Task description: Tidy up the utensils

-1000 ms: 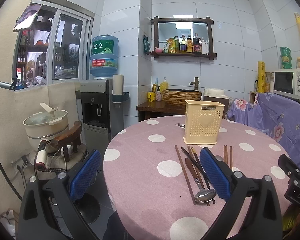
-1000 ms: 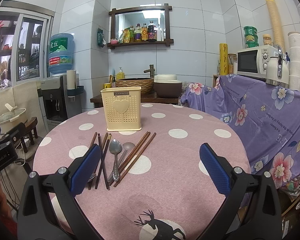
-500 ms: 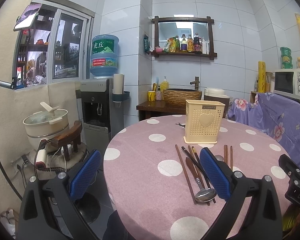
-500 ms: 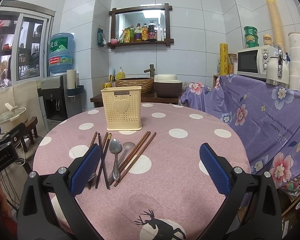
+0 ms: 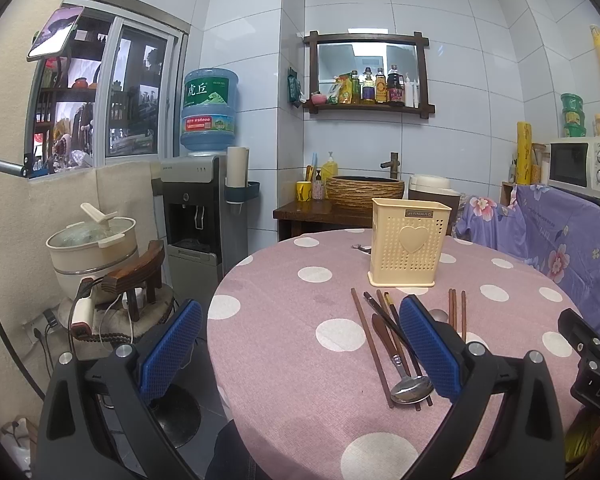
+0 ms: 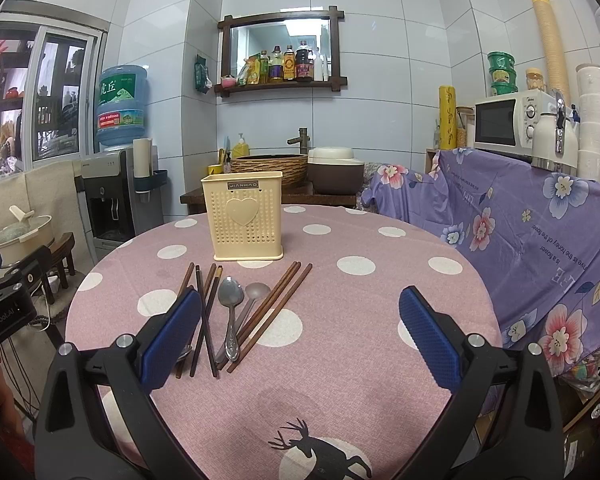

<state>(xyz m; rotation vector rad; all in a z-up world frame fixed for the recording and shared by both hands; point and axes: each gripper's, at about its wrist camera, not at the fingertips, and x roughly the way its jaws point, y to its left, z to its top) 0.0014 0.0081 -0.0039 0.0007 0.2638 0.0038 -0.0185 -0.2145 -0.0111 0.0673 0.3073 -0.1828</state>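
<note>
A cream perforated utensil holder (image 6: pixel 245 216) (image 5: pixel 409 240) with a heart on its face stands upright on the round pink polka-dot table (image 6: pixel 380 344). In front of it lie several brown chopsticks (image 6: pixel 276 312) (image 5: pixel 370 340) and metal spoons (image 6: pixel 230 312) (image 5: pixel 410 384), loose on the cloth. My right gripper (image 6: pixel 300 340) hovers open over the near part of the table, its left pad beside the chopsticks. At the table's left edge my left gripper (image 5: pixel 300 348) also stands open, with its right pad over the utensils. Neither holds anything.
A purple floral cover (image 6: pixel 540 232) drapes furniture on the right, under a microwave (image 6: pixel 512 124). Left of the table are a water dispenser (image 5: pixel 204 216), a pot (image 5: pixel 92 248) and a small wooden stool (image 5: pixel 140 276). Behind the table stands a wooden sink counter (image 6: pixel 268 196).
</note>
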